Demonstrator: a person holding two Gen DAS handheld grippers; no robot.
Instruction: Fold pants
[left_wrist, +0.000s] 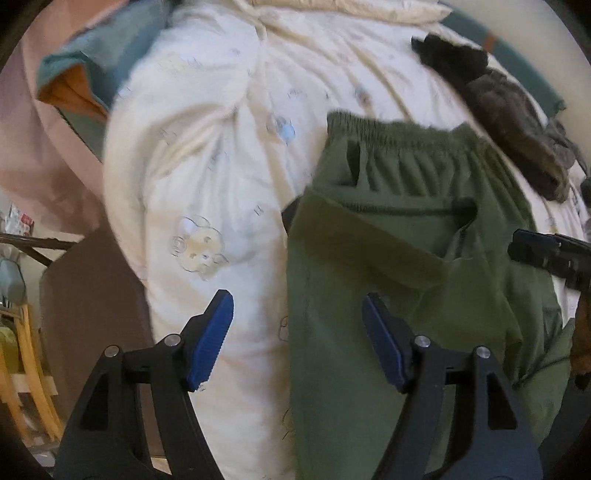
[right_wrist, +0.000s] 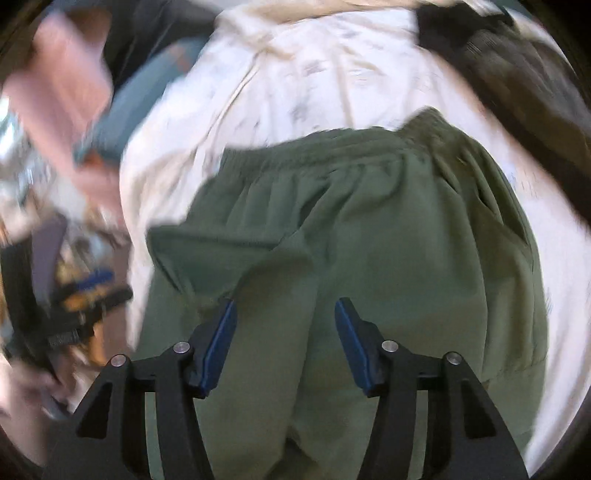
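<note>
We've got both grippers tipped steeply down. The left gripper (left_wrist: 297, 317) has its jaws spread wide with nothing between the blue pads (left_wrist: 210, 339). Same deal on the right gripper (right_wrist: 286, 325): jaws apart, pads (right_wrist: 218, 347) not pinching anything. The right one's tip also pokes in at the left view's right edge.

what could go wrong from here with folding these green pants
1. The green elastic-waist pants lie on a soft, lumpy white quilt, so creases may shift.
2. Both the left gripper and right gripper are open, holding nothing; the folded-over flap could fall open.
</note>
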